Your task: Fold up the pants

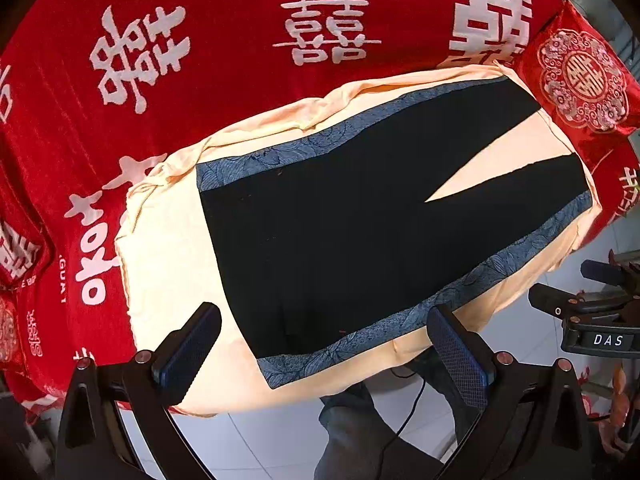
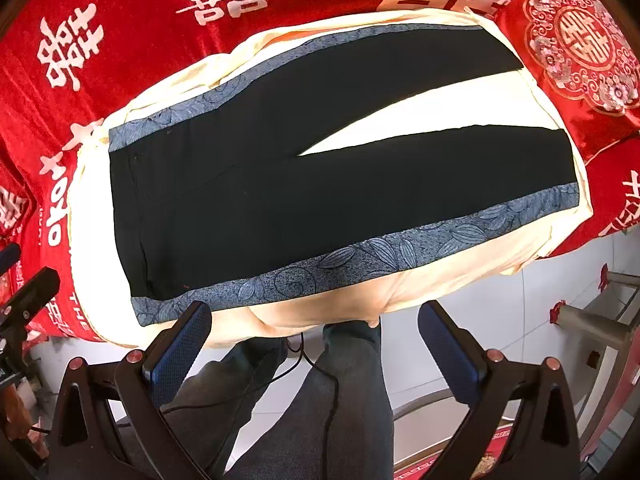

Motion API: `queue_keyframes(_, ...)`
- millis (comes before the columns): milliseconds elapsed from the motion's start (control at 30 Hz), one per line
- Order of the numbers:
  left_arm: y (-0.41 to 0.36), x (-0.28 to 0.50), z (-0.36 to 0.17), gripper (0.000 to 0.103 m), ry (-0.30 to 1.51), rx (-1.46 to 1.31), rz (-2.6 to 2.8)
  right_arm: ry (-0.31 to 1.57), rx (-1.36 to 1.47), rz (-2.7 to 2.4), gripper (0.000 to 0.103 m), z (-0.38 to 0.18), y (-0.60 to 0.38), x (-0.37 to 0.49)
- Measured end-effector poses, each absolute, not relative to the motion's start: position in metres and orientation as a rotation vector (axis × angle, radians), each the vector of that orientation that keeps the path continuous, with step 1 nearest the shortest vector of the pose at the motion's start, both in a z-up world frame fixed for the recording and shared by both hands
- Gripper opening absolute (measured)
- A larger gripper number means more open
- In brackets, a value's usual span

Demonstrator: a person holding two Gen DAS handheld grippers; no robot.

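Black two-finger frames with blue textured pads fill the bottom of both wrist views: the left tool (image 1: 324,344) and the right tool (image 2: 316,336) each stand wide apart with nothing between the pads, hanging just off the near edge of the bed. Behind them spreads the red velvety bedspread with large white Chinese characters (image 1: 224,40), and on it a cream-coloured cloth (image 1: 168,248) (image 2: 440,92) lies flat. On that cloth rest the black pants with blue leaf-patterned side stripes (image 1: 340,216) (image 2: 280,200), laid out unfolded, waistband toward the left, the two legs parting toward the right. A red embroidered cushion with a round pink motif (image 1: 580,80) (image 2: 580,44) sits just beside the leg ends.
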State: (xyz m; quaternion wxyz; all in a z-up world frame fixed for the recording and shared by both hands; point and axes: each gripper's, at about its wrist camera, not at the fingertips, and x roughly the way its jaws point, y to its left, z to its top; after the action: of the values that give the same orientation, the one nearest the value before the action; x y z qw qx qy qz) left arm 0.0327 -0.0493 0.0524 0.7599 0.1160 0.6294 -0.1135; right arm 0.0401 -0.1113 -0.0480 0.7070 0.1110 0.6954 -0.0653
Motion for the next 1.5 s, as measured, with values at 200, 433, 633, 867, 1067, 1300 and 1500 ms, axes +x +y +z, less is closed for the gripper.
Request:
queue_keyframes(200,-0.049,0.037,0.052,0.103,1.364,0.233,-0.187,1.527,0.236,-0.115,0.103,-0.047,-0.12,0.049)
queue_keyframes(433,-0.058,0.036,0.051,0.103,1.392,0.149,-0.08,1.539,0.201,-0.036,0.103,-0.046,-0.141,0.054)
queue_keyframes(633,-0.072,0.024,0.048,0.103,1.4,0.088,0.017,1.573,0.201,0.045,0.103,-0.056,-0.161,0.056)
queue_keyframes(867,-0.068,0.009,0.033,0.103,1.462,0.023,0.11,1.605,0.168,0.093,0.103,-0.072,-0.162,0.06)
queue_keyframes(1067,-0.061,0.009,0.009,0.103,1.494,0.036,0.115,1.61,0.176,0.083,0.103,-0.086,-0.158,0.057)
queue_keyframes(1300,-0.048,0.01,-0.036,0.103,1.529,0.05,0.094,1.622,0.233,0.074,0.103,-0.119,-0.146,0.052)
queue_keyframes(1500,-0.036,0.002,-0.069,0.103,1.561,0.047,0.091,1.606,0.316,0.124,0.103,-0.143,-0.128,0.045)
